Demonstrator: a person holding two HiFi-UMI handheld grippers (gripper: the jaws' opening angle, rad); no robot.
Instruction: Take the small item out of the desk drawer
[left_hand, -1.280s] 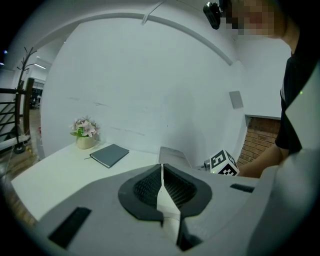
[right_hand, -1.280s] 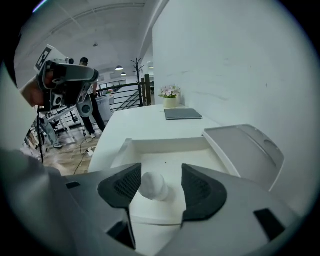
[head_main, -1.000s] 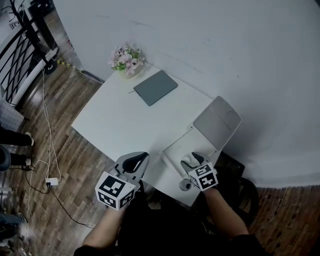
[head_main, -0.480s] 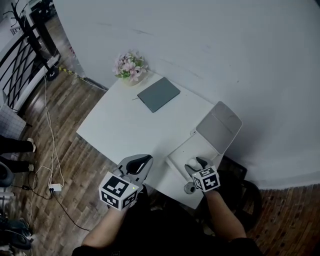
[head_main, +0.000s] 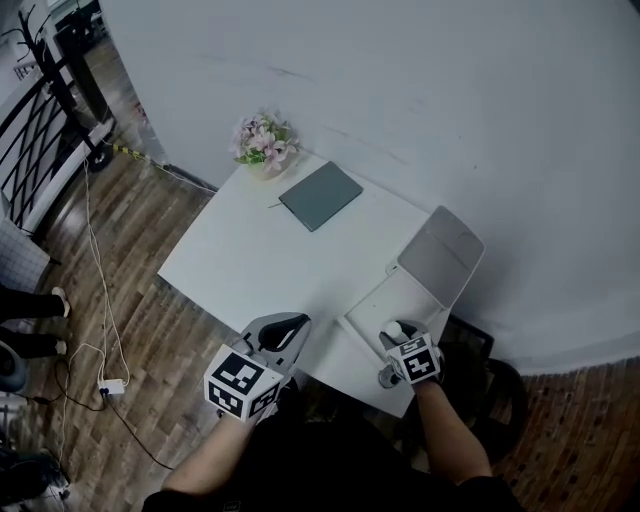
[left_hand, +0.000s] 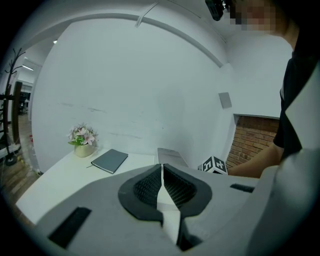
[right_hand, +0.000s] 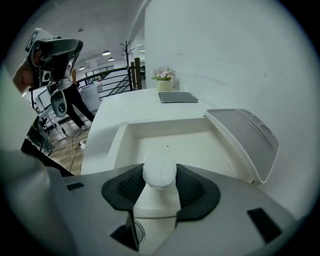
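A small round white item (right_hand: 159, 172) sits between the pads of my right gripper (right_hand: 160, 176), just over the near end of the open white drawer (right_hand: 185, 145). The jaws are closing, and both pads touch the item's sides. From the head view, my right gripper (head_main: 396, 332) is at the drawer's (head_main: 372, 303) front edge with the white item (head_main: 394, 328) at its tip. My left gripper (head_main: 297, 322) hovers by the desk's front edge, left of the drawer, shut with nothing in it (left_hand: 161, 172).
A grey lid (head_main: 440, 255) stands tilted up behind the drawer. Far across the white desk (head_main: 250, 260) lie a grey notebook (head_main: 320, 196) and a pot of pink flowers (head_main: 263, 140). Wooden floor with cables lies to the left, a white wall behind.
My right gripper's jaws have closed in around the white item at the drawer's front. The left gripper has hardly moved, and the head view has shifted slightly.
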